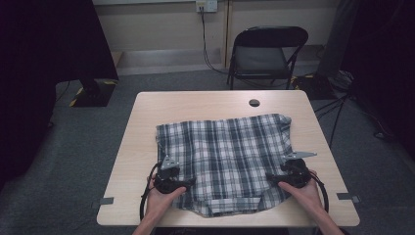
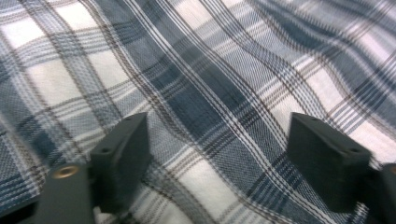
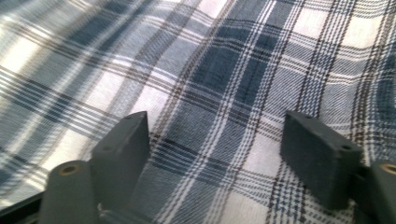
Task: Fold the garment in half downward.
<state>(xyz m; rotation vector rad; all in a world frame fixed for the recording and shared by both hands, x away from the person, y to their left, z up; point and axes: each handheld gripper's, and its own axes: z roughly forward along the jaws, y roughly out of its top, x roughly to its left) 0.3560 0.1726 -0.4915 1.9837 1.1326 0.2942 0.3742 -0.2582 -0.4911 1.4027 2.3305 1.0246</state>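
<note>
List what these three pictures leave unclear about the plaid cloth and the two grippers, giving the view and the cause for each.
- High view: the plaid cloth's near corners lie under the left gripper and right gripper.
- High view: whether either gripper touches the cloth is too small to tell.
- Left gripper view: cloth edges are cut off by the frame.
- Right gripper view: the far weave is blurred.

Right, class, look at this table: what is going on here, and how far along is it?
A person holds tongs in each hand over a blue and white plaid shirt spread on a wooden table. The left tongs sit at the shirt's near left edge, the right tongs at its near right edge. Both gripper views show the jaws standing apart with the cloth below them, so nothing is pinched yet.
</note>
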